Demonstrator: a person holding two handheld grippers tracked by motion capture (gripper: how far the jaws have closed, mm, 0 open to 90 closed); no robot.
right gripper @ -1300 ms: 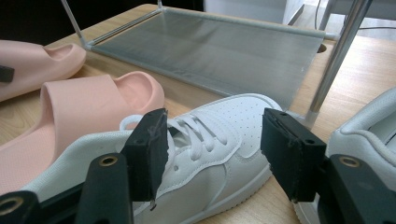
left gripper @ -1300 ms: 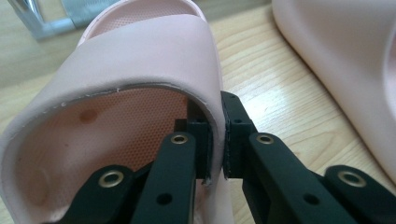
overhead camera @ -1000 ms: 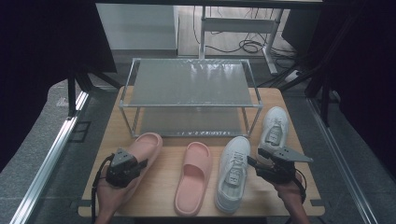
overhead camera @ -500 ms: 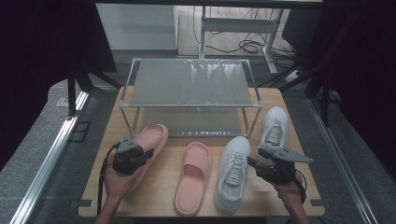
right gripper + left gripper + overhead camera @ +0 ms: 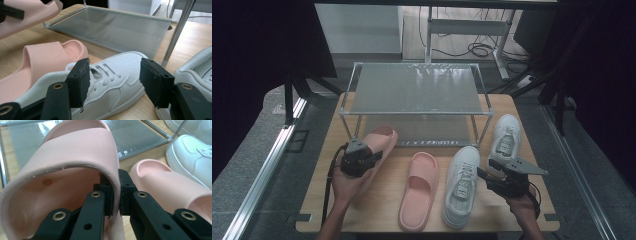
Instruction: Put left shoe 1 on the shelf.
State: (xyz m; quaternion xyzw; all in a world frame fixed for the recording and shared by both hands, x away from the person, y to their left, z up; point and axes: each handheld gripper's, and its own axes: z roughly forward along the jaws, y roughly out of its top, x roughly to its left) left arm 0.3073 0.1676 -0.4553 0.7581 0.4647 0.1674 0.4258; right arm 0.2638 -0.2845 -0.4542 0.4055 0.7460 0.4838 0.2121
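pink slippers (image 5: 419, 190): 2 | white sneakers (image 5: 460, 186): 2 | tongs (image 5: 358, 159): 2

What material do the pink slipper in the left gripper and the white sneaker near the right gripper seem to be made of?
Pink slipper: probably soft moulded foam or rubber, matte; one seamless piece, with a fine dotted footbed.
White sneaker: likely smooth leather or imitation leather; stitched panels, punched toe holes, woven-looking laces.

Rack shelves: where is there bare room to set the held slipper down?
Both rack shelves are bare: the top shelf and the lower shelf between the legs. The table strip in front is crowded: second slipper, two sneakers. The left tool grips the held slipper.
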